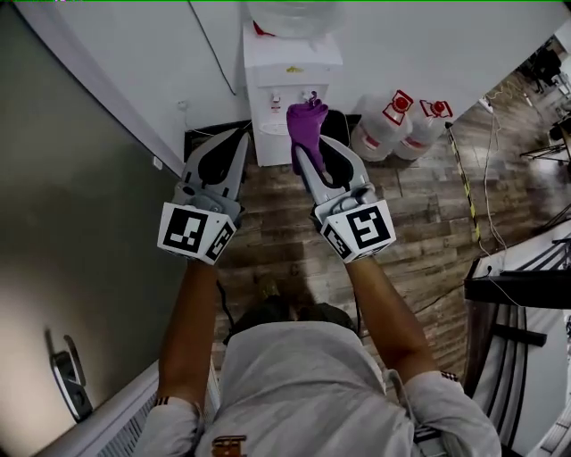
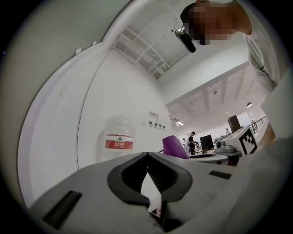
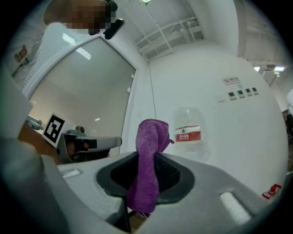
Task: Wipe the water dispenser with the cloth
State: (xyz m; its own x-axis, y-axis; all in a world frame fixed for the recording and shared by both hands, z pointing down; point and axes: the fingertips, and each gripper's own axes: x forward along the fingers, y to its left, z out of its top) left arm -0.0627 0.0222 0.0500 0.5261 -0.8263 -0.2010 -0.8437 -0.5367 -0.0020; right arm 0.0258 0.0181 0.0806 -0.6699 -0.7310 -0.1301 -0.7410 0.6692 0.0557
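A white water dispenser (image 1: 290, 89) stands against the wall, a clear bottle (image 1: 294, 16) on top; the same bottle (image 3: 187, 130) shows in the right gripper view. My right gripper (image 1: 303, 150) is shut on a purple cloth (image 1: 306, 129), which sticks up past its tips just in front of the dispenser's taps. In the right gripper view the cloth (image 3: 147, 164) hangs folded between the jaws. My left gripper (image 1: 239, 143) is shut with nothing in it, to the left of the dispenser's front. In the left gripper view the bottle (image 2: 119, 137) and cloth (image 2: 175, 146) rise beyond its jaws.
Two spare water bottles (image 1: 397, 120) lie on the wooden floor right of the dispenser. A dark glass panel (image 1: 80, 223) runs along the left. Cables (image 1: 486, 178) trail over the floor at right, near a dark table edge (image 1: 517, 290).
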